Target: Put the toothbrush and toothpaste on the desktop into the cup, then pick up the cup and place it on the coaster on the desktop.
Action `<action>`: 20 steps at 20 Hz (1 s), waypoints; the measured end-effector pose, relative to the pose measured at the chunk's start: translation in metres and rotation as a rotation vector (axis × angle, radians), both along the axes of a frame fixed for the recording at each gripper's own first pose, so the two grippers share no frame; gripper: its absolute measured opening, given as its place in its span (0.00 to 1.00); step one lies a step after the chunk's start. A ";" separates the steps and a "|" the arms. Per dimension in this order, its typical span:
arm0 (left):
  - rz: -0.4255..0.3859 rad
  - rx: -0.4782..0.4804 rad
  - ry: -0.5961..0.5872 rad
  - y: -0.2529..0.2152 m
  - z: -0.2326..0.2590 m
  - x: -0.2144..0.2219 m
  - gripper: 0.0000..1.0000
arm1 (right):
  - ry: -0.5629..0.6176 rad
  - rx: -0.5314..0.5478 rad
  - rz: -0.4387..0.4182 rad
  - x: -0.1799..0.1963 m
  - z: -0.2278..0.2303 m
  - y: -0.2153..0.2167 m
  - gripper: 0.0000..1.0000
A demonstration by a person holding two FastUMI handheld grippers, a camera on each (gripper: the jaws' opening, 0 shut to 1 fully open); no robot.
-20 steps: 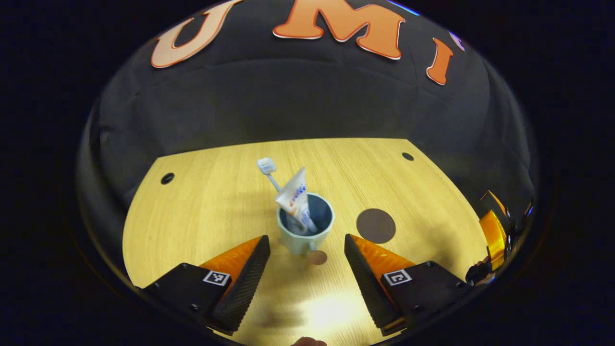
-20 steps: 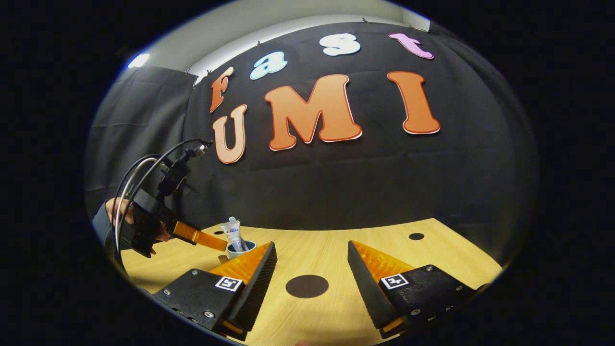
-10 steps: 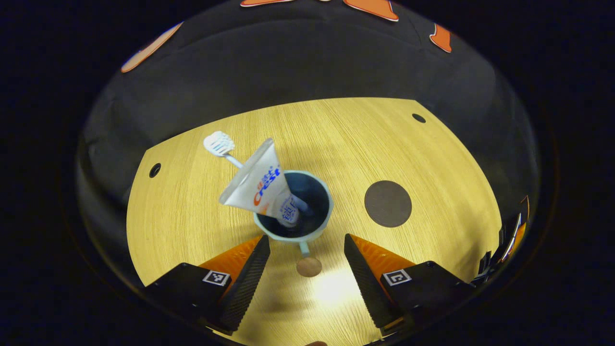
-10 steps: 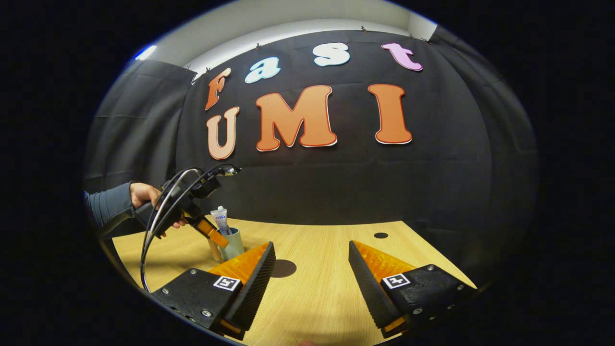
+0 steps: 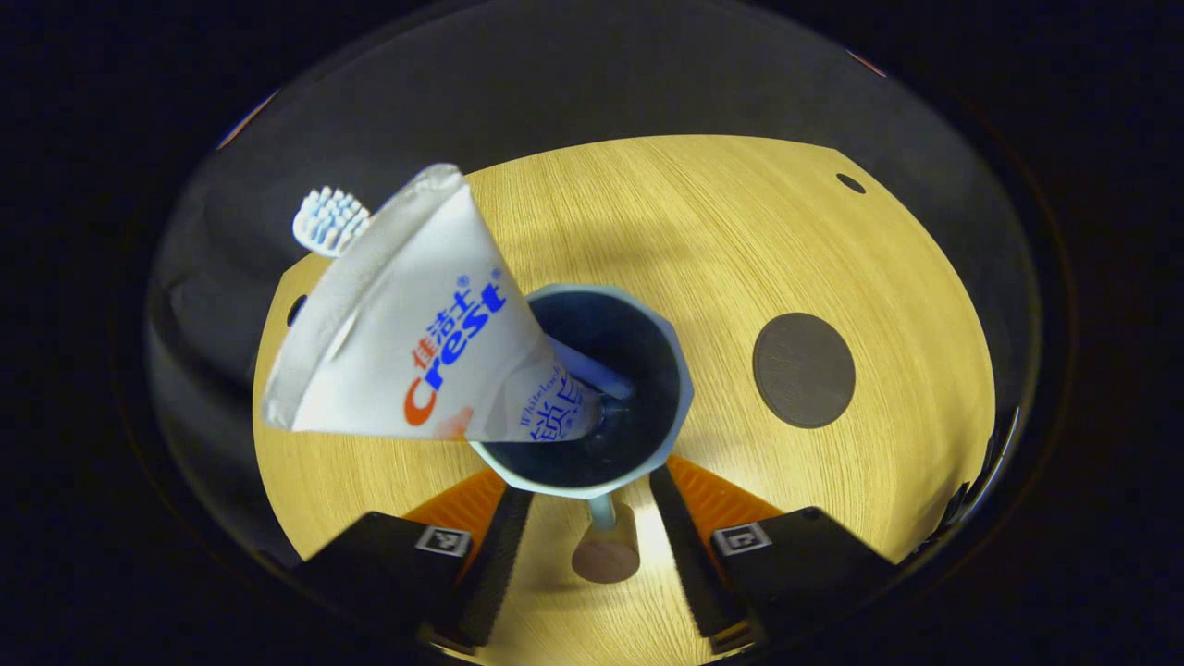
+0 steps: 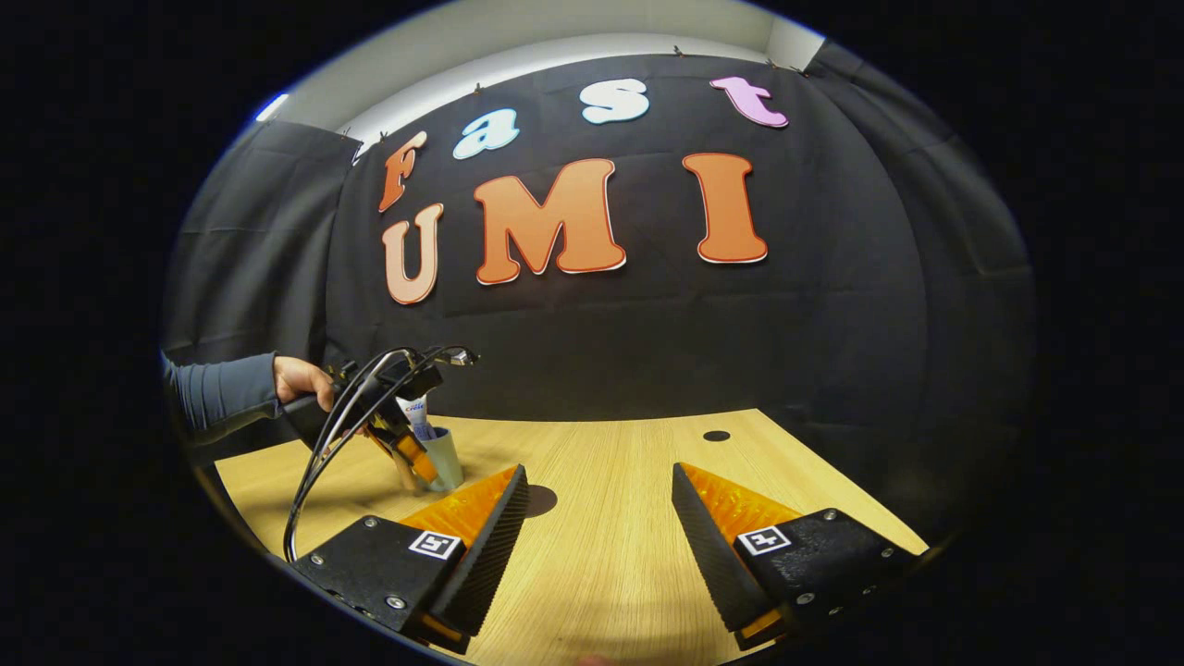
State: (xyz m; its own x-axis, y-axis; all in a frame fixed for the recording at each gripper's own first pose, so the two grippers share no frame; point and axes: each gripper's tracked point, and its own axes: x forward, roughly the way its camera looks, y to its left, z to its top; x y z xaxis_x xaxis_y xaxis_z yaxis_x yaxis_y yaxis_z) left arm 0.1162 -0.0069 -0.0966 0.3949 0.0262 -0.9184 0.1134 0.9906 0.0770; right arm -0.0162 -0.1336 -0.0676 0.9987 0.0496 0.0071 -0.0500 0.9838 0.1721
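I see my left gripper wide, straddling cup | toothpaste, toothbrush inside | coaster right | right gripper wide, empty

In the left gripper view, the cup at centre blocks the left tongs; bare counter surrounds the coaster at right.

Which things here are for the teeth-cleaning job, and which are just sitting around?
For the job:
- cup
- toothpaste, in the cup
- toothbrush, in the cup
- coaster
- left gripper, fingers on either side of the cup

Just around:
- right gripper, open, away from the cup
- table
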 end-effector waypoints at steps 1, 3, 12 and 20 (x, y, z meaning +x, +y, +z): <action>-0.007 0.004 0.006 0.000 0.003 0.001 0.78 | 0.001 0.000 -0.001 0.001 0.000 0.001 0.93; -0.004 0.001 0.006 0.002 0.011 0.009 0.72 | 0.004 0.002 0.004 -0.001 -0.002 0.002 0.93; 0.057 -0.066 -0.005 -0.023 0.060 0.035 0.32 | 0.015 0.001 0.022 -0.004 -0.004 0.016 0.94; 0.029 -0.085 -0.078 -0.029 0.084 0.032 0.32 | 0.006 0.021 0.002 -0.012 -0.002 0.008 0.94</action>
